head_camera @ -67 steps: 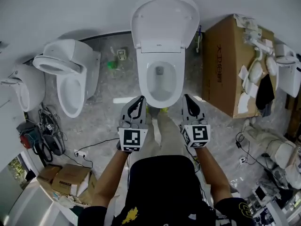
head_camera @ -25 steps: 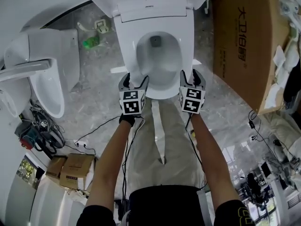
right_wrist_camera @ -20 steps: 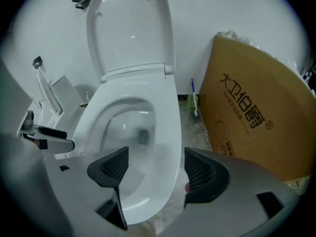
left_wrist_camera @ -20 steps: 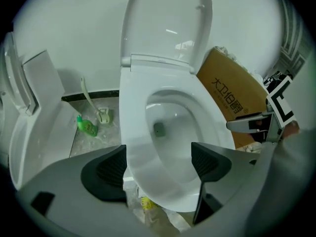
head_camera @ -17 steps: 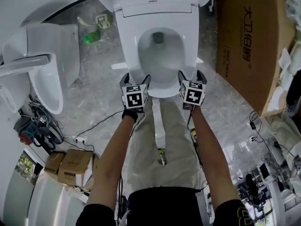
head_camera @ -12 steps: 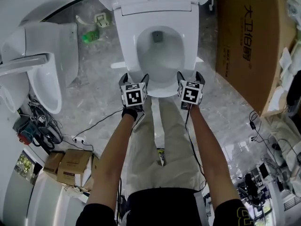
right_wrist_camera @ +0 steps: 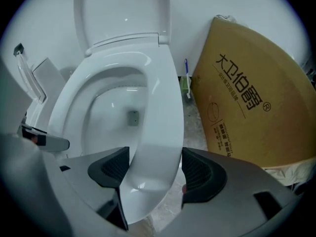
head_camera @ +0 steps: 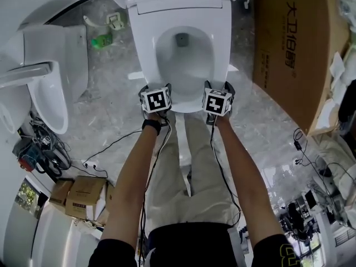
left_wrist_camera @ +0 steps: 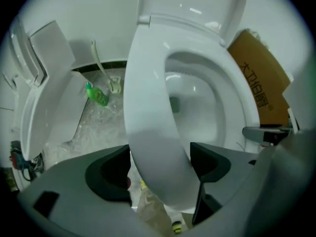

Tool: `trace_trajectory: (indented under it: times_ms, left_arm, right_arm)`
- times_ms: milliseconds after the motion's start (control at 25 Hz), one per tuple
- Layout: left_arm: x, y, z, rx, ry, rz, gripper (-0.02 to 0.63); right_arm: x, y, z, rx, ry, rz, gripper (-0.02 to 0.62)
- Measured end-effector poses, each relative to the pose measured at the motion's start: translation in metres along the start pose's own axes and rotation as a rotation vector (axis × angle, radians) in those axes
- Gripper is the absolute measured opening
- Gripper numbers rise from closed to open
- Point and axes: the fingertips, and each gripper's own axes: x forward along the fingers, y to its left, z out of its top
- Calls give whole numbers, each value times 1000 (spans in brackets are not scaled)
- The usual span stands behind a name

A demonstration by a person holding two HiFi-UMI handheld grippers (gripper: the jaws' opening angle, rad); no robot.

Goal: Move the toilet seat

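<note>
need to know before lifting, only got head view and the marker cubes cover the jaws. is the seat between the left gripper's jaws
Observer: Yes. The left gripper has the seat rim between its jaws, which stand apart and have just been opening.
Operator: and the right one
Observer: The right gripper straddles the rim too. Its jaws have just been closing, and I cannot tell whether the pads press yet.
Operator: lid out of the way
Observer: The lid stands upright behind the seat.
</note>
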Motion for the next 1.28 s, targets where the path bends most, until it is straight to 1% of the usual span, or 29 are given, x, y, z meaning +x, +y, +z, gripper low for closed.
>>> trace_trajectory:
  times_ms: [40, 80, 200, 320, 600, 680, 800, 960, 1280]
  left_arm:
    - [1, 2, -6, -18, 33, 14, 393]
    - [-2, 3, -7, -39, 48, 24, 379]
    - [-10, 4, -5, -76, 36, 38, 367]
    - [-11, 4, -5, -88, 19, 44, 362]
    - [-11, 4, -4, -99, 8, 40, 359]
    - [-13, 6, -5, -115, 8, 45, 354]
    - [-16, 5, -5, -139, 10, 49, 343]
    - [-22, 3, -6, -142, 19, 56, 319]
    - [-25, 2, -7, -162, 19, 18, 295]
  right_arm:
    - [-1, 1, 0, -2, 8, 0, 350]
    - [-1, 2, -1, 6, 15, 4, 348]
    - [-1, 0, -8, 35, 43, -2, 342]
    - [-2, -5, -12, 35, 68, -22, 341]
    - [-2, -7, -12, 47, 76, -26, 337]
    - [-1, -6, -8, 61, 62, -19, 330]
    - [-7, -8, -7, 102, 70, -10, 306]
    - [-12, -8, -9, 118, 70, 2, 288]
    - [-14, -9, -9, 140, 59, 5, 281]
